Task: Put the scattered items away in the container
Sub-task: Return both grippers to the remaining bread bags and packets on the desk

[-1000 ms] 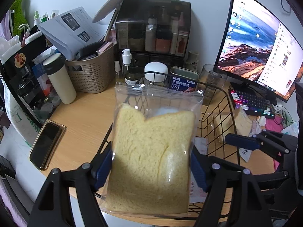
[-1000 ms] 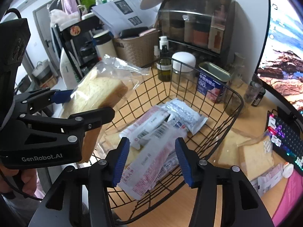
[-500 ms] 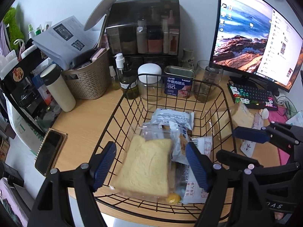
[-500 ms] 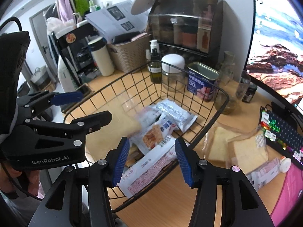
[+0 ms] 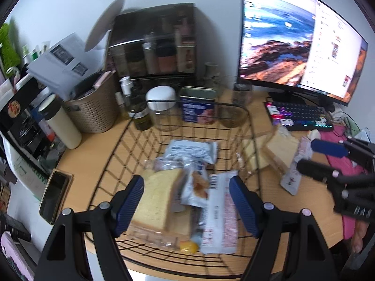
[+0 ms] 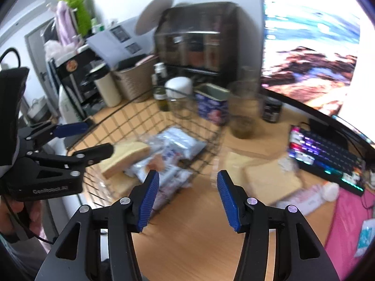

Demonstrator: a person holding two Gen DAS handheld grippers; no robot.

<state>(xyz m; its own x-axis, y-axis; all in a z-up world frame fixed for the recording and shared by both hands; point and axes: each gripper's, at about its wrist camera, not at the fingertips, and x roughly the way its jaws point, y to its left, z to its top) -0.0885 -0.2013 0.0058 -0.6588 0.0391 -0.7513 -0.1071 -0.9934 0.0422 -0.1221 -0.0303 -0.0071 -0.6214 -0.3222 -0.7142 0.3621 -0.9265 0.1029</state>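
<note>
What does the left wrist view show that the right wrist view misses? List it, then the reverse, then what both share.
Only the left wrist view: a phone on the desk edge and the yellow item at the basket's front.
Only the right wrist view: a green plush and a dark jar under the monitor.
Both: the wire basket, bagged bread inside it, bread slices still outside, the keyboard.

- Even, soft indoor light is seen in both views, with only faint shadows on the desk [image 5: 98, 154].
- The monitor [image 6: 311, 46] is blown out to white glare at its top in the right wrist view.
- Motion blur is spread over both pictures.
- Edges are bent and darkened by fisheye distortion.
</note>
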